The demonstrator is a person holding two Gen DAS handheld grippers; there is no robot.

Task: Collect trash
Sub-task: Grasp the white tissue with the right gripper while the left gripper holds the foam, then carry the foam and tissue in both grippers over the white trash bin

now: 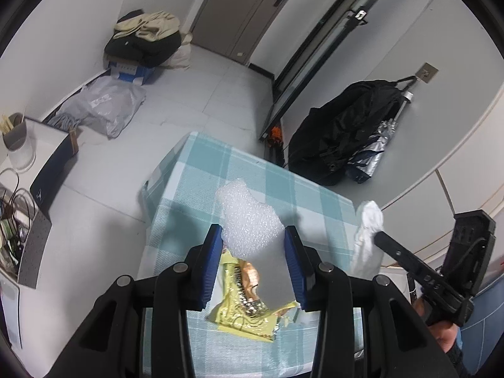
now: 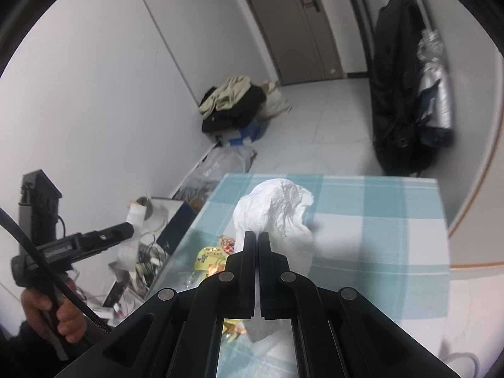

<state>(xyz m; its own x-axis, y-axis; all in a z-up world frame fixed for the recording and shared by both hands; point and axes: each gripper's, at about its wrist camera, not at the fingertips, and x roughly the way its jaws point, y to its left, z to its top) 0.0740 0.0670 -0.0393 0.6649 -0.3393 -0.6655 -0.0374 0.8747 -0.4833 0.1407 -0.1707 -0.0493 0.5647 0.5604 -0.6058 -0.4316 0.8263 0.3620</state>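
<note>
My left gripper (image 1: 253,236) is shut on a white piece of foam wrap (image 1: 250,220), held above the table with the teal checked cloth (image 1: 201,170). Under it on the cloth lies a yellow and gold snack wrapper (image 1: 242,308). My right gripper (image 2: 257,236) is shut on a crumpled white tissue (image 2: 277,211), lifted off the cloth (image 2: 378,220). In the left wrist view that tissue (image 1: 368,233) hangs from the right gripper's fingertips (image 1: 382,238) at the right. The wrapper (image 2: 211,256) lies left of the right gripper, and the foam wrap (image 2: 135,217) shows in the left gripper (image 2: 130,230).
A black bag and a silver folded umbrella (image 1: 346,132) hang on the wall past the table. A clothes pile (image 1: 148,37) and a grey plastic bag (image 1: 104,107) sit on the floor by the left wall. A cluttered side desk with a cup (image 1: 17,145) stands left.
</note>
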